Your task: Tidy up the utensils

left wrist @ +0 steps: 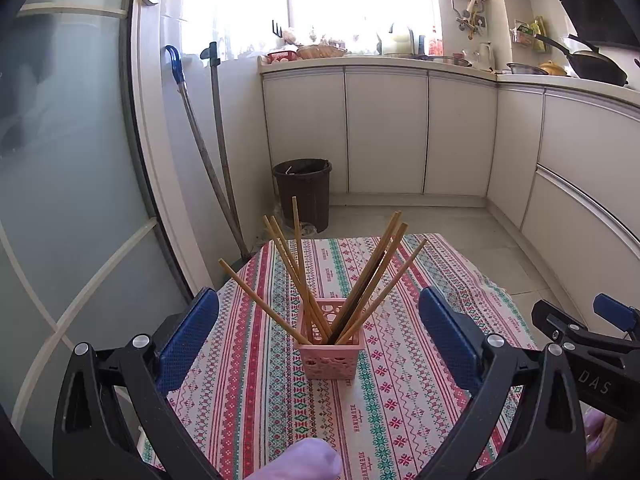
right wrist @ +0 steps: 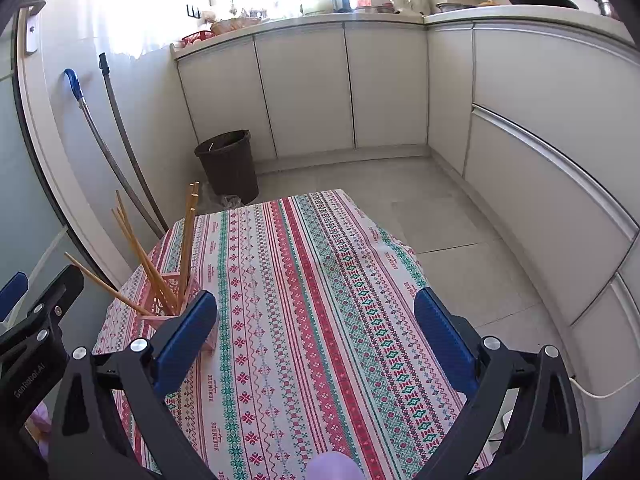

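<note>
left gripper [left wrist: 318, 334]: blue-padded fingers [left wrist: 188, 336] spread wide apart, nothing between them; it hovers over the near part of the table, facing the pink holder.
right gripper [right wrist: 316, 334]: jaws likewise wide apart and holding nothing; it hovers over bare tablecloth, with the holder just beyond its left finger [right wrist: 186, 338].
pink holder [left wrist: 330, 354]: small square perforated basket, upright on the tablecloth, in the middle of the left wrist view and at the left edge of the right wrist view, partly hidden there by the finger.
chopsticks [left wrist: 304, 276]: a bundle of light wooden sticks with at least one dark stick among them, all standing in the holder and fanning outward to left and right.
tablecloth [right wrist: 320, 288]: striped red, green and white pattern, covering the table; no loose utensils visible on it.
bin [left wrist: 303, 190]: dark, round, on the floor beyond the table's far edge.
handles [left wrist: 208, 152]: two long poles leaning against the wall left of the bin.
cabinets [left wrist: 384, 132]: white doors under a cluttered counter, well apart from the table.
purple glove [left wrist: 304, 462]: fingertip at the bottom edge of the left wrist view.
</note>
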